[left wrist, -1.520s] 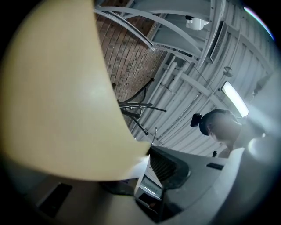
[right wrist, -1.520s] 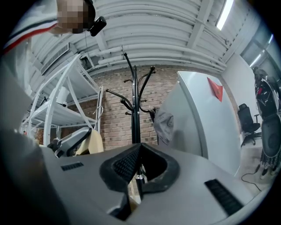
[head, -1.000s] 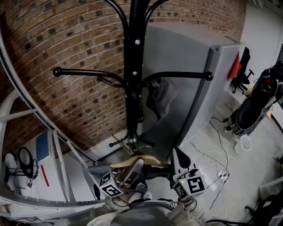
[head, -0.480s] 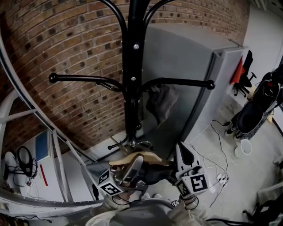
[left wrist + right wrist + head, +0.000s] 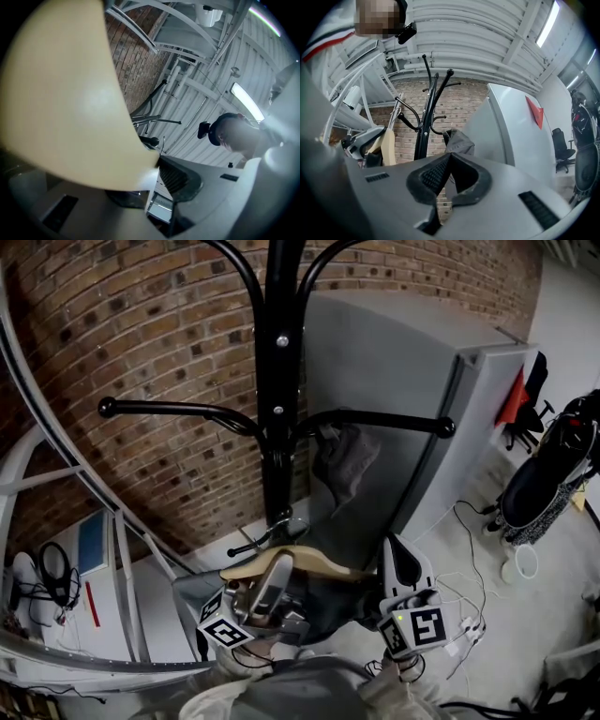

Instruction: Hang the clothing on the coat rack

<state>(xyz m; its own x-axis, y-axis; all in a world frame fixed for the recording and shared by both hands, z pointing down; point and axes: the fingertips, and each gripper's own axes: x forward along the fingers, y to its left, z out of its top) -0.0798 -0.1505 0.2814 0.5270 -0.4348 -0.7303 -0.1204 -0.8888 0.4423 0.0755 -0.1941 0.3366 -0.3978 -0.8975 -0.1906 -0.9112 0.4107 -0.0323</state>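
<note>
The black coat rack (image 5: 278,381) stands in front of me, its side arms reaching left and right. A grey garment (image 5: 342,460) hangs from its right arm. My left gripper (image 5: 278,563) holds a pale wooden hanger (image 5: 300,561) below the rack. Its jaws are closing, with the hanger (image 5: 61,93) between them. A dark garment (image 5: 323,601) hangs under the hanger. My right gripper (image 5: 398,545) points up beside it, shut with nothing between its pads (image 5: 436,173). The right gripper view shows the rack (image 5: 424,122), the grey garment (image 5: 458,140) and the hanger (image 5: 388,145).
A tall grey cabinet (image 5: 403,381) stands right of the rack, against the brick wall (image 5: 141,334). White curved rails (image 5: 56,456) run along the left. Cables (image 5: 450,568), a white bowl (image 5: 518,563) and a dark bag (image 5: 544,474) are on the floor at right.
The left gripper has lifted the hanger and the dark garment a little, up and to the left toward the rack. The right gripper has risen slightly with it.
</note>
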